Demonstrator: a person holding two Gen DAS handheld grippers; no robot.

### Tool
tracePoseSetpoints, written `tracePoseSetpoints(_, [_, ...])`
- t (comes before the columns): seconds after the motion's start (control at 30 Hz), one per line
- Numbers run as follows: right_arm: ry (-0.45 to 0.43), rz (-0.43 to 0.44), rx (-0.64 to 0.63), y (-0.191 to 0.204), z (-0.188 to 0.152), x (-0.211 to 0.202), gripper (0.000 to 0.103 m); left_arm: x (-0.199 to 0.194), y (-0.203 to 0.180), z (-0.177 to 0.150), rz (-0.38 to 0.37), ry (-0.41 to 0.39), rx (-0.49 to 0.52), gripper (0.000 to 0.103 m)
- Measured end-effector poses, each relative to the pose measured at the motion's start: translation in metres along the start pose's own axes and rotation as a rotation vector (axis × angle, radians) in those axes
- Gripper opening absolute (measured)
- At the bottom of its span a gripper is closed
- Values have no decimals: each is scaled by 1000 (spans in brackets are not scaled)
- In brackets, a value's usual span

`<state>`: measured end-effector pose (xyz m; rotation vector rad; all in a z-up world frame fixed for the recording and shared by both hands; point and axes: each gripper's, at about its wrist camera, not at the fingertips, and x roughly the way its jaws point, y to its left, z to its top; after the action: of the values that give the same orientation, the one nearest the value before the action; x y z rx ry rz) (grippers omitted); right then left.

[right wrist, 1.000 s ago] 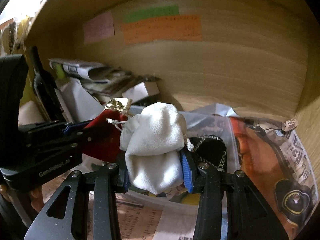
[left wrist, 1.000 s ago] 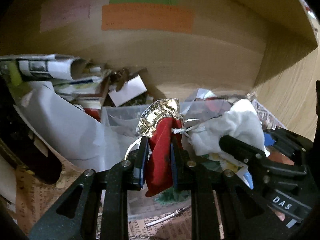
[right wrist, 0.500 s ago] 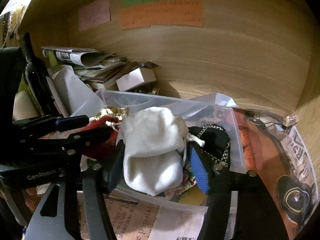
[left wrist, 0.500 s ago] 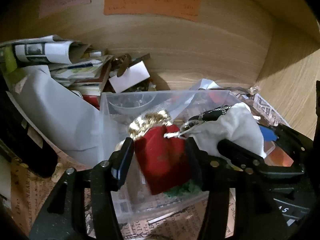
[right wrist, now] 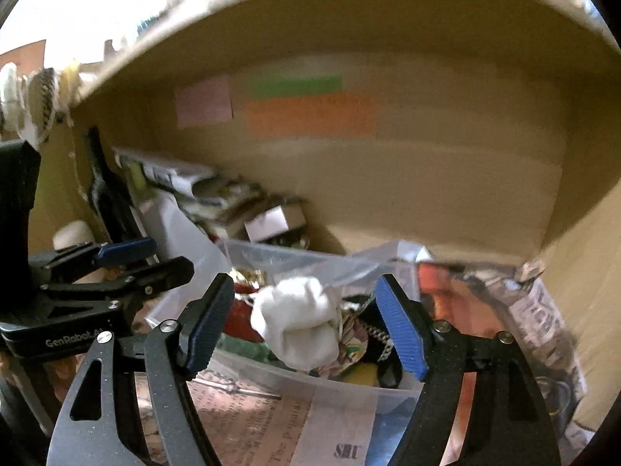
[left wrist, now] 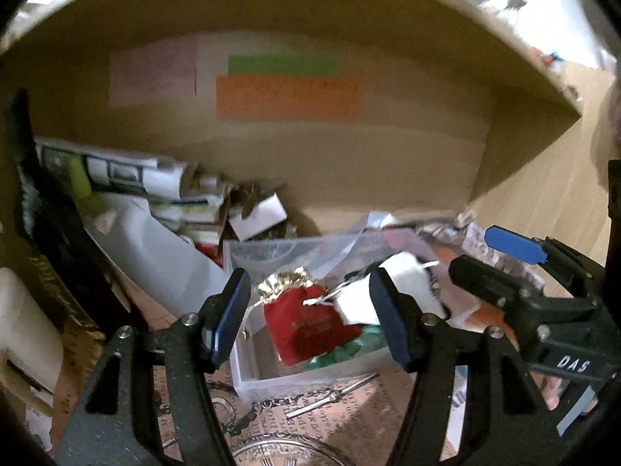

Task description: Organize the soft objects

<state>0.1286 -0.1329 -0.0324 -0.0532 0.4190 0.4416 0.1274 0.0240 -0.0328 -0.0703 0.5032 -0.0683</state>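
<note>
Left gripper point(left wrist: 310, 314) spread wide, nothing between its blue pads. Red pouch point(left wrist: 308, 324) with gold top lies in clear plastic bin point(left wrist: 248, 369), white pouch point(left wrist: 392, 291) touching its right side, partly behind the right finger. Right gripper point(left wrist: 500, 256) at right edge, also spread; paper clutter point(left wrist: 155, 182) back left.

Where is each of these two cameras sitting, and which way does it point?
Left wrist: rides on the left tool, looking along its open fingers at a red pouch in the clear bin; the right tool shows at right.
Right wrist: rides on the right tool, facing the white pouch; the left tool shows at left.
Shared: bin, both pouches, sticky notes.
</note>
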Motion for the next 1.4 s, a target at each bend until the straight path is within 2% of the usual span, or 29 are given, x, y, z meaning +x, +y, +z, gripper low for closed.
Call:
tracePoseSetpoints(0.27, [-135, 14, 4, 3, 10, -59, 80, -56, -13, 2, 6, -139, 18, 73])
tracePoseSetpoints(0.43, [-182, 15, 9, 4, 10, -80, 84, -81, -17, 0, -1, -181, 28, 77])
tracePoseSetpoints(0.6, [-214, 17, 11, 7, 6, -95, 91, -101, -26, -8, 14, -224, 46, 88])
tracePoseSetpoints(0.73, [-234, 8, 13, 8, 3, -103, 101, -110, -30, -11, 20, -241, 49, 94])
tracePoseSetpoints(0.93, [-234, 8, 22, 6, -1, -108, 103, -116, -33, -14, 25, -255, 44, 102])
tracePoseSetpoints(1.4, [-210, 17, 10, 14, -3, -104, 103, -113, -30, -16, 25, -248, 35, 102])
